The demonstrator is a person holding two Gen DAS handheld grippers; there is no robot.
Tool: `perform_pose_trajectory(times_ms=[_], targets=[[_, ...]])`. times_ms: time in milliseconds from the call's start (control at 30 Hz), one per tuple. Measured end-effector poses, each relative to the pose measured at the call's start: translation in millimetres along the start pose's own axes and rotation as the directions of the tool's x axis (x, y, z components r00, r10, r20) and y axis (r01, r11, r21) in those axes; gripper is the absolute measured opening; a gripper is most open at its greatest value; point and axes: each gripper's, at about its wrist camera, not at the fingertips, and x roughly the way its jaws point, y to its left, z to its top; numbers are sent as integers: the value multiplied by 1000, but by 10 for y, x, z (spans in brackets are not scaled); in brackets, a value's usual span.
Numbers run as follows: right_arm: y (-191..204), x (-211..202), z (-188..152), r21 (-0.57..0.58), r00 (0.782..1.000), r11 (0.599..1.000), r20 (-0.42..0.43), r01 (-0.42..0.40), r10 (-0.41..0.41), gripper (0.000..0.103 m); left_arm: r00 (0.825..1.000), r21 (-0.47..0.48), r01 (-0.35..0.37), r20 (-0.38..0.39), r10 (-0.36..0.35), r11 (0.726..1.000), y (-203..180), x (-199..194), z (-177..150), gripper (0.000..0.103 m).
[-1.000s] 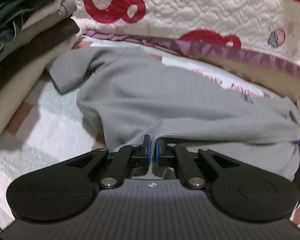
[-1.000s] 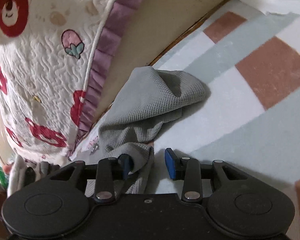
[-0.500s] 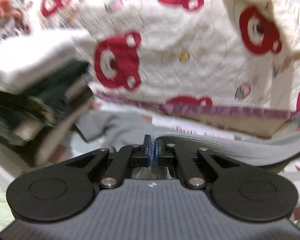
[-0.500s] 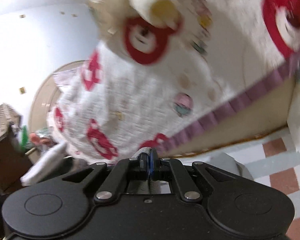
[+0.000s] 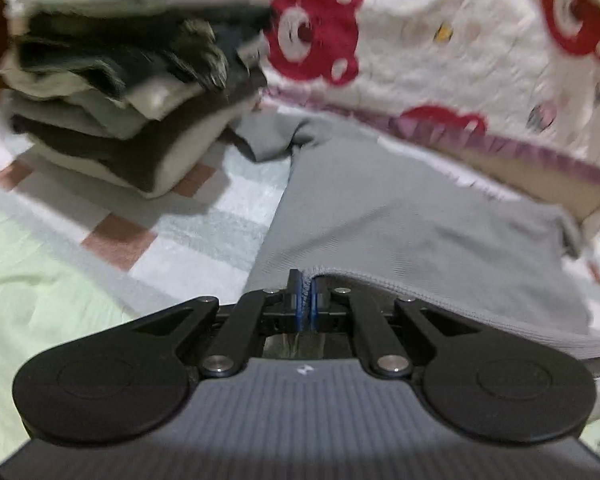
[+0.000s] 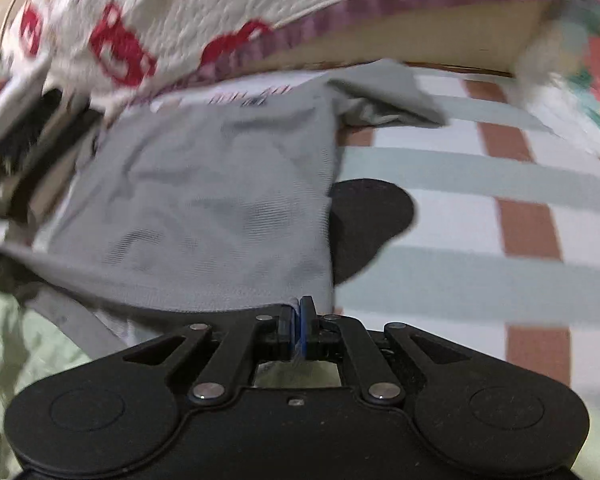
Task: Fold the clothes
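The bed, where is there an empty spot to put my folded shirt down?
Bare checked bedcover lies right of the grey shirt, toward the flowered fabric. Another bare strip runs between the shirt and the pile of folded clothes. It is crowded at the bear quilt, where the pile and a sleeve bunch together.

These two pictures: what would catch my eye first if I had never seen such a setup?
Probably the grey shirt, stretched out over the checked blanket, its near hem pinched at two points by the left claw and the right claw. Next, the white quilt with red bears hanging behind it, and the stack of folded clothes at the left of the left view.
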Motion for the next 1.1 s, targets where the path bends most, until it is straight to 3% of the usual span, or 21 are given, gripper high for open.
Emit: perform_pose_trajectory(times_ms=[67, 100, 133, 267, 367, 500, 567, 700, 900, 933, 967, 1000, 1100], targets=[[-68, 163, 70, 3, 998, 1000, -53, 24, -24, 10, 998, -33, 18, -55, -19, 999, 58, 182, 12, 4], [-102, 207, 69, 18, 997, 999, -74, 30, -28, 21, 996, -53, 28, -81, -32, 998, 88, 256, 9, 4], [-120, 209, 33, 46, 996, 999, -83, 23, -20, 23, 994, -70, 36, -99, -43, 997, 118, 305, 8, 4], [-193, 220, -111, 157, 993, 988, -119, 1, 18, 26, 992, -94, 48, -108, -59, 994, 194, 246, -121, 6], [-217, 218, -211, 221, 989, 975, -140, -5, 37, 38, 991, -80, 46, -121, -56, 996, 207, 155, -191, 8], [39, 165, -230, 108, 988, 994, -149, -12, 28, 56, 994, -13, 17, -112, -18, 1000, 146, 4, -296, 21], [140, 209, -243, 36, 982, 999, -187, -19, 25, 56, 992, -2, 13, -128, -13, 1000, 121, -6, -347, 33], [149, 284, -271, 5, 972, 1000, -235, 21, -19, 55, 982, -41, 29, -184, -36, 999, 113, 98, -456, 41], [62, 205, -273, 64, 986, 997, -162, 46, -35, 54, 987, -107, 14, -160, -31, 994, 166, 234, -451, 38], [69, 214, -270, 55, 988, 998, -152, 43, -34, 49, 987, -101, 10, -158, -26, 995, 164, 248, -437, 29], [93, 241, -277, 29, 989, 999, -143, 42, -37, 28, 988, -87, 2, -155, -16, 996, 155, 258, -424, 7], [123, 246, -285, 2, 992, 999, -121, 46, -45, 6, 988, -68, -6, -152, -5, 998, 139, 256, -409, 7], [302, -107, -259, -98, 996, 993, 56, 70, -65, 6, 995, 0, 0, -103, 0, 1000, 102, -65, -267, 6]])
